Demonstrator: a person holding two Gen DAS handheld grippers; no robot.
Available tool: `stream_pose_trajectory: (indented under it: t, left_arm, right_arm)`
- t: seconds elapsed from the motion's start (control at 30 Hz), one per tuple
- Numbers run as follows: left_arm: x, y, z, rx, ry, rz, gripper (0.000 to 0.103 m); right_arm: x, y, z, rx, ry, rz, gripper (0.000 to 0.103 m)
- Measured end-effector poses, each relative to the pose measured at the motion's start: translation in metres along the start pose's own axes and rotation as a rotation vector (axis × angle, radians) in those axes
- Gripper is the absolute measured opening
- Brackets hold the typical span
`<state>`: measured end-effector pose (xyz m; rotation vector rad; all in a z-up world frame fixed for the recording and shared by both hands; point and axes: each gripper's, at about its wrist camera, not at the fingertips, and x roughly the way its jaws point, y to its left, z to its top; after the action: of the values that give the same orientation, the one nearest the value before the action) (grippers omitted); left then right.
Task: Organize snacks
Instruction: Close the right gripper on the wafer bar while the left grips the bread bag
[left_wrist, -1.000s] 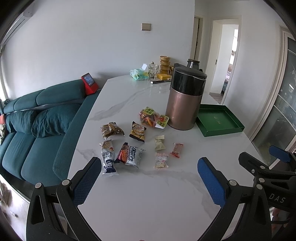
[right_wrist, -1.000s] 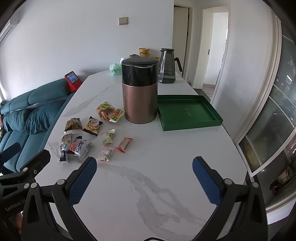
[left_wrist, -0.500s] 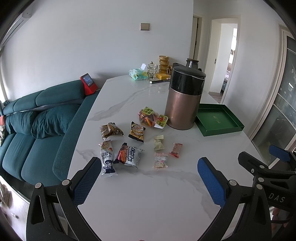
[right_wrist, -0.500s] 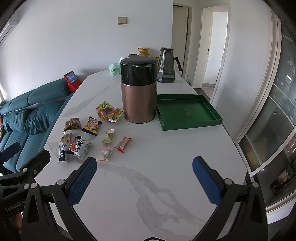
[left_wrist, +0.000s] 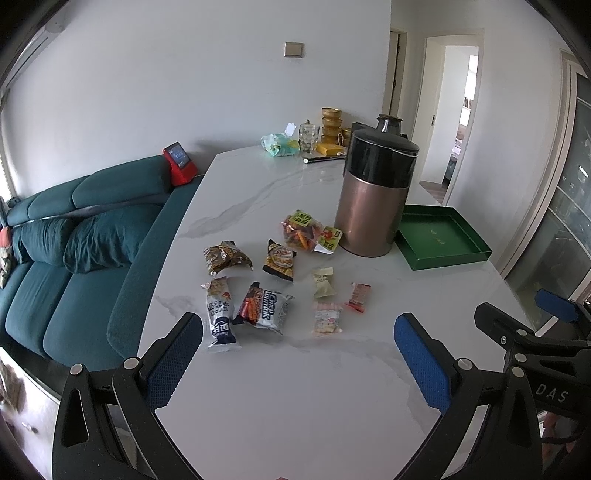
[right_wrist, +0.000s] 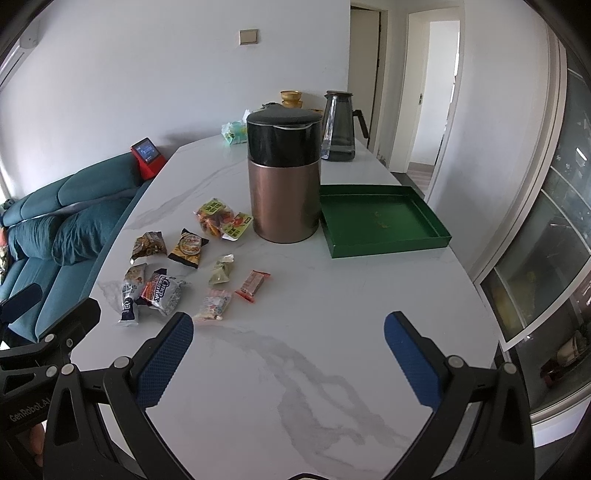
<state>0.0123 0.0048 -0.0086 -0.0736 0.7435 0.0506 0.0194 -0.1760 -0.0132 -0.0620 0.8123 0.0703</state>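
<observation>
Now, your left hand-held gripper (left_wrist: 298, 341) hangs released over the tabletop (left_wrist: 295, 391); the snacks (left_wrist: 264, 309) lie just ahead. Take the nearest packet flat; your right hand-held gripper (right_wrist: 289, 338), also released, ferries toward the tray (right_wrist: 384, 251).

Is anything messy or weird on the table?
Nothing is spilled or broken. The snack packets just lie scattered at odd angles on the marble table, left of the copper canister, while the green tray sits empty.
</observation>
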Motion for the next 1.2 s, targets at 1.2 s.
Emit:
stream_pose_trajectory:
  t: [1.2]
  left_arm:
    - [0.198, 0.121, 0.01, -0.103, 0.291, 0.151, 0.102]
  right_arm:
    - [0.224, 0.052, 0.04, -0.025, 0.273, 0.046, 0.103]
